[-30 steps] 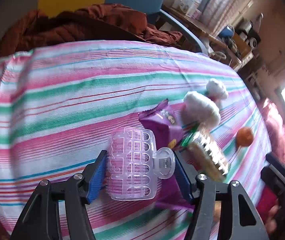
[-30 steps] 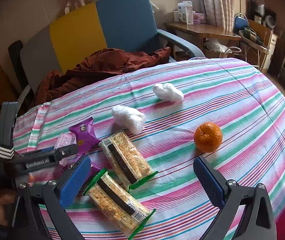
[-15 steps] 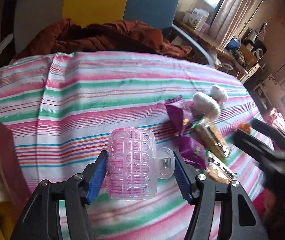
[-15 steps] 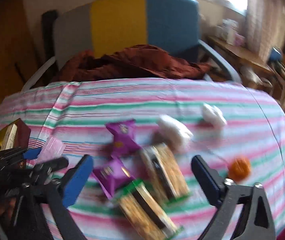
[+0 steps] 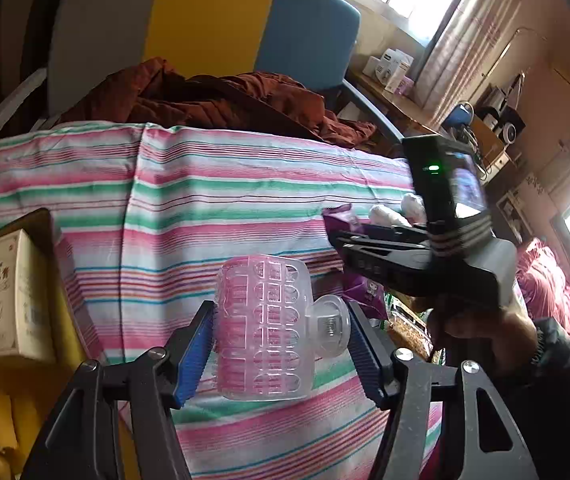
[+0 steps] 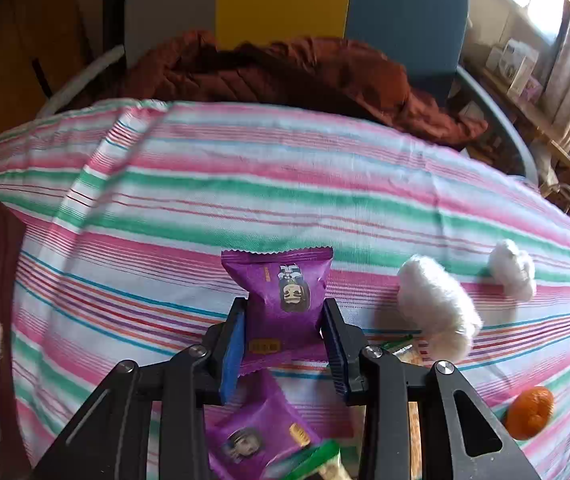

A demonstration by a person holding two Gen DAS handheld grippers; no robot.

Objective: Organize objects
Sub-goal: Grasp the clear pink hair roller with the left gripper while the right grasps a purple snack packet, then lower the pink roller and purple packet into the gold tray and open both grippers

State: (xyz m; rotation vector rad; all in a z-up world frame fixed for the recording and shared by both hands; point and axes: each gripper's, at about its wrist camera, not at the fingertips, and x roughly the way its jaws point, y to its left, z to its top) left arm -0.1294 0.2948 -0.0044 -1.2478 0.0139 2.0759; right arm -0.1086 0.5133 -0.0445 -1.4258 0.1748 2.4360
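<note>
Two grippers are each clamped on something above the striped tablecloth [image 6: 285, 184], which serves as the landmark. The left gripper [image 5: 281, 344] points out over the cloth's near-left part, its blue pads pressed on both sides of a clear pink hair roller [image 5: 263, 324], one pad on the ribbed barrel, the other on the round end cap; the roller is off the cloth, lying crosswise between the pads. Off the cloth's left edge sits a dark box [image 5: 45, 300] with a white carton [image 5: 13, 296] in it. The right gripper [image 6: 283, 340] reaches forward over the middle of the cloth, jaws closed on the waist of a purple snack packet [image 6: 285, 296] so that the wrapper pinches in; whether the packet touches the cloth is unclear. In the left wrist view the person's right hand [image 5: 481, 332], in a dark sleeve, grips that tool's handle from below, the tool angled leftward across the cloth. A second purple packet [image 6: 257, 436] lies on the cloth just below the held one. To the right on the cloth are two white fluffy wads [image 6: 437, 312] and, nearer the right edge, an orange [image 6: 531, 412]. A rust-brown garment [image 6: 285, 76] is heaped beyond the cloth's far edge.
</note>
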